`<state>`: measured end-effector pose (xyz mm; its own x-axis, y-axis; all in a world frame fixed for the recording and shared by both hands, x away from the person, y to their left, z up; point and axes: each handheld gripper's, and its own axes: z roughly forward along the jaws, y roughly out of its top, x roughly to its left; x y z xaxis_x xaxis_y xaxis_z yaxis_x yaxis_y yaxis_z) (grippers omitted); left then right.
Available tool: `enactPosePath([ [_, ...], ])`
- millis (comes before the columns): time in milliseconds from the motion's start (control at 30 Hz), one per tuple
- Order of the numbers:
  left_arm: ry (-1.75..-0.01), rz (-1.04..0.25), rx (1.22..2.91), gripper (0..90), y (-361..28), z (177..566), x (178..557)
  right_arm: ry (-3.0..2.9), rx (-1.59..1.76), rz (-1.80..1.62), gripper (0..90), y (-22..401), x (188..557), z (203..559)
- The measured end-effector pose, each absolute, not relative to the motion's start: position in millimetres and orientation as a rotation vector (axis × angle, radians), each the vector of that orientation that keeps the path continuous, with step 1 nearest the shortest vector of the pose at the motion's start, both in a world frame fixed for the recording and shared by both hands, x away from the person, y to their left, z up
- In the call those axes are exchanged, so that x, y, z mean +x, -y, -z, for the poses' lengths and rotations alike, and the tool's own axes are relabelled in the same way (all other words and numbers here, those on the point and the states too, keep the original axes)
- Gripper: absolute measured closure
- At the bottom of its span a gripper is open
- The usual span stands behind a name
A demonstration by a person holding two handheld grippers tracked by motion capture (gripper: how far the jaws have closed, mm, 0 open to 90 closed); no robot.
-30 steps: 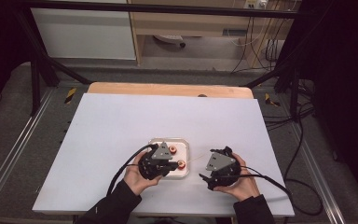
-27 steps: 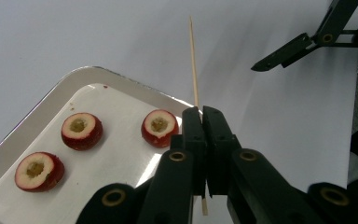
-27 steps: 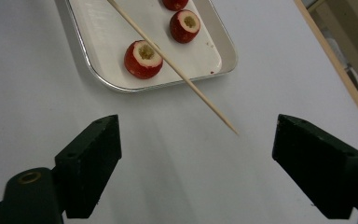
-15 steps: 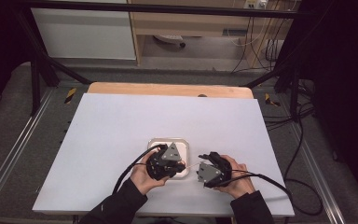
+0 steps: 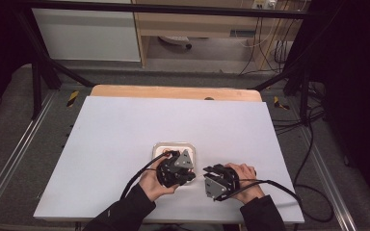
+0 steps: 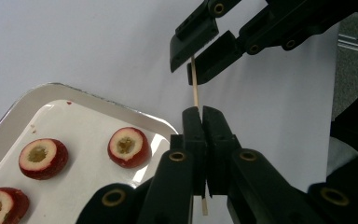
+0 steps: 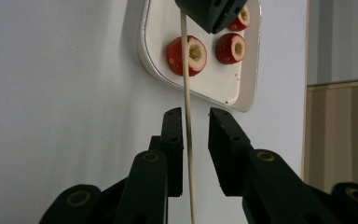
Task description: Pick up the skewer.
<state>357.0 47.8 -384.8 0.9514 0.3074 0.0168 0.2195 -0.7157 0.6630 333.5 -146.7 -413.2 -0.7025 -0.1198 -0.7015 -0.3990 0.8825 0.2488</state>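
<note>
My left gripper [image 6: 202,112] is shut on a thin wooden skewer [image 6: 195,91], which sticks out past its jaw tips. The skewer [image 7: 186,93] runs between the jaws of my right gripper [image 7: 196,114], close to one pad, with a gap on the other side. Those jaws have just been closing around it. A white tray [image 6: 74,91] holds red fruit slices [image 6: 127,146] with pale cored centres. In the high view the left gripper [image 5: 176,168] hangs over the tray's [image 5: 160,147] near edge. The right gripper [image 5: 217,180] faces it from the right.
The tray lies on a white table sheet [image 5: 125,130] near its front middle. A wooden table edge [image 5: 173,92] runs along the back. Black cables [image 5: 279,185] trail from both grippers toward the front and right.
The two grippers have turned toward each other and drawn a little closer. The left one now covers more of the tray.
</note>
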Motion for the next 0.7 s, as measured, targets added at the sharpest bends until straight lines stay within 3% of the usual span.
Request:
enactPosePath([
  [367,-0.358,-0.153,2.395,88.5,-45.8,385.5,356.7,-2.355,-0.405,-0.488,87.8,147.5,332.3,413.9],
  [633,-0.37,-0.146,2.395,88.2,-45.3,385.9,357.6,-2.359,-0.417,-0.468,88.8,147.1,330.6,414.6],
  [700,-0.384,-0.144,2.412,83.7,-45.7,384.6,359.0,-2.338,-0.423,-0.444,88.9,146.7,329.8,413.6],
])
